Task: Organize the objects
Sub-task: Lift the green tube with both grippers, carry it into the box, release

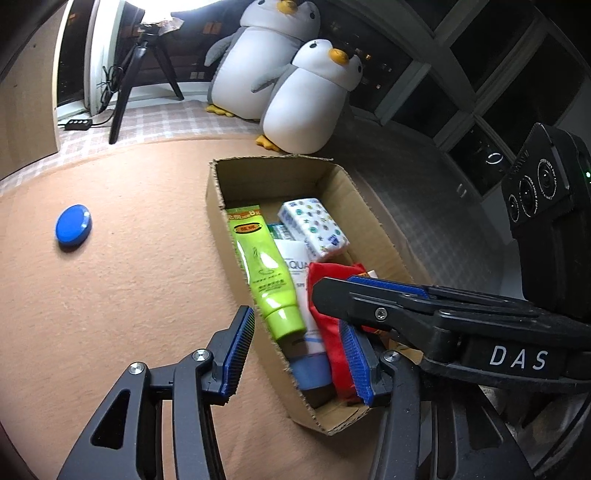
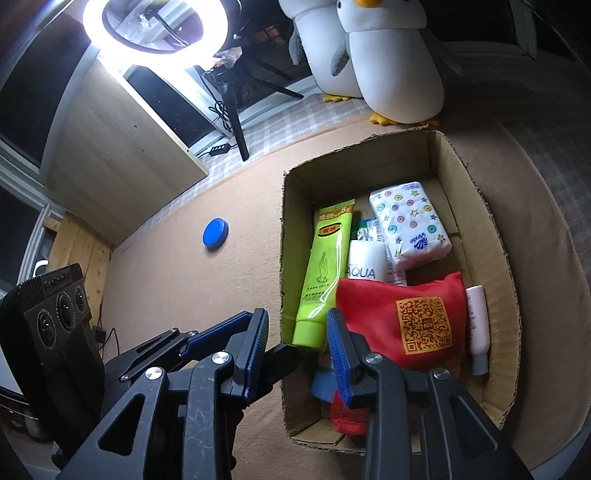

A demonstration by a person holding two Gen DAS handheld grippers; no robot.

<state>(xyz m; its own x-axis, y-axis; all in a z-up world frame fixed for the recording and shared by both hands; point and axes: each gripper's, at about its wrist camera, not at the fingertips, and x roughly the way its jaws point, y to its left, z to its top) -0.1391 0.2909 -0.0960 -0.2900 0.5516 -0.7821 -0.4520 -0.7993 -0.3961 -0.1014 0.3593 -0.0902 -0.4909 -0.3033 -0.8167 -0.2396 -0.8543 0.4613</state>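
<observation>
A cardboard box (image 1: 218,184) (image 2: 291,192) stands on the orange mat. It holds a green tube (image 1: 266,266) (image 2: 325,266), a white AQUA tube (image 1: 299,266) (image 2: 364,262), a patterned tissue pack (image 1: 314,225) (image 2: 408,221), a red pouch (image 1: 325,280) (image 2: 424,321) and a pink bottle (image 2: 477,325). A blue round lid (image 1: 73,224) (image 2: 215,232) lies on the mat left of the box. My left gripper (image 1: 299,350) is open, straddling the box's near left wall. My right gripper (image 2: 297,350) is open over the box's near left corner, beside the pouch; it shows in the left wrist view (image 1: 369,291).
Two plush penguins (image 1: 295,74) (image 2: 391,62) sit behind the box. A ring light (image 2: 155,33) on a tripod (image 1: 125,96) and a wooden cabinet (image 2: 122,147) stand at the back left. A checked cloth (image 1: 166,118) borders the mat.
</observation>
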